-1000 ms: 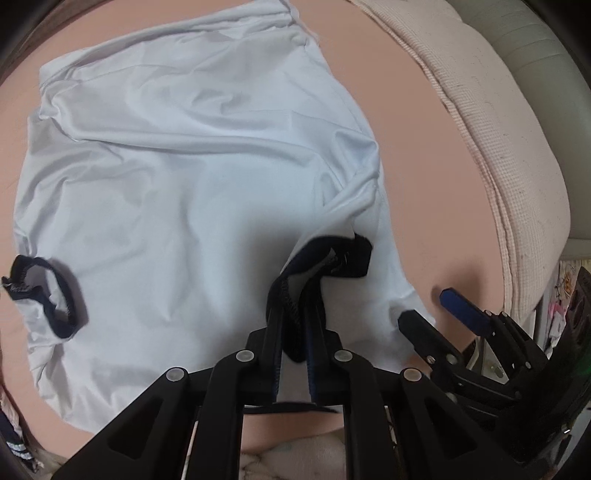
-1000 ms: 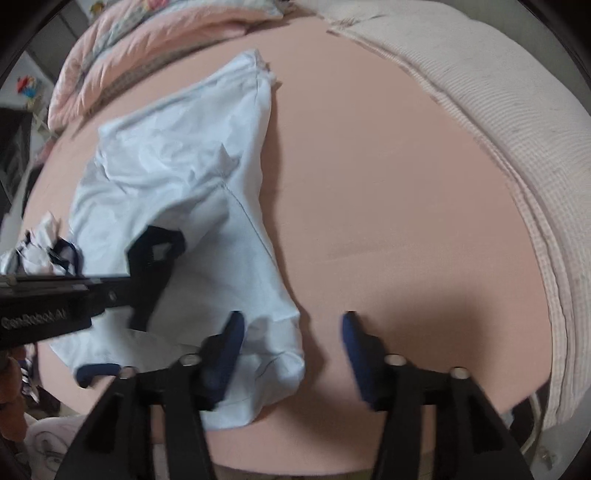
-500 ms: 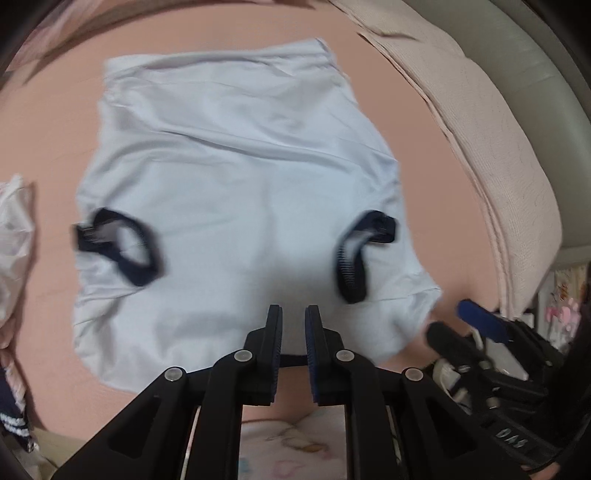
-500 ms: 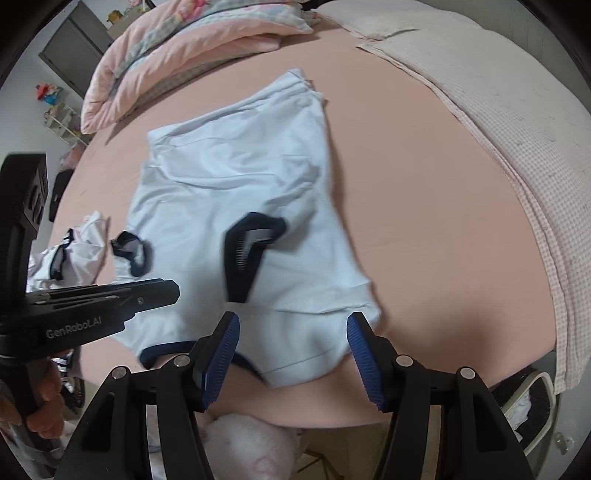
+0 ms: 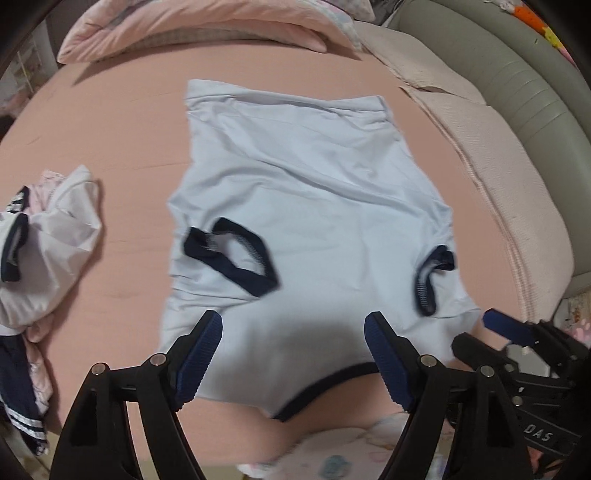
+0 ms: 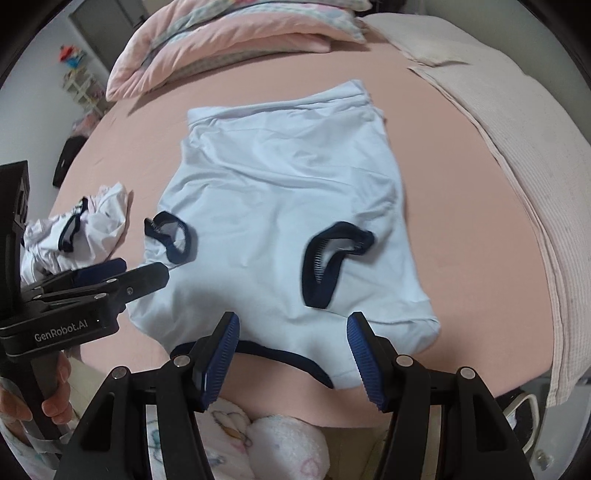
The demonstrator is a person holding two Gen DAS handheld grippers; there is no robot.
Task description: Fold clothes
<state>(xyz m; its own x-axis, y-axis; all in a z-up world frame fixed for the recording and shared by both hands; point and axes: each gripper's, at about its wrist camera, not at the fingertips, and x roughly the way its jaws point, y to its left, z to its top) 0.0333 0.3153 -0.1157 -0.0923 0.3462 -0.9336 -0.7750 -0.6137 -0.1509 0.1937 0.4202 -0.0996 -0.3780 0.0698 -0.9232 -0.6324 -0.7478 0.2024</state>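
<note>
A pale blue T-shirt (image 5: 306, 177) with navy trim lies flat on the pink bed (image 5: 110, 129). Both sleeves are folded inward, so their navy cuffs (image 5: 236, 254) (image 5: 430, 280) rest on the body. The navy neckline (image 5: 325, 380) faces me at the near edge. My left gripper (image 5: 293, 325) hovers over the collar end with its jaws opening wide and nothing between them. My right gripper (image 6: 292, 323) hangs open above the same shirt (image 6: 280, 177), also holding nothing. In the right wrist view the left gripper (image 6: 147, 273) shows at the shirt's left side.
A crumpled white garment (image 5: 55, 236) with navy trim lies left of the shirt. A folded pink quilt (image 5: 192, 26) lies across the far end and a beige blanket (image 5: 498, 166) along the right. A person's hand (image 6: 48, 391) holds the left gripper's handle.
The left gripper let go of the right sleeve's navy cuff, which now lies on the shirt, and its jaws spread wide. Both grippers drew back and up from the shirt.
</note>
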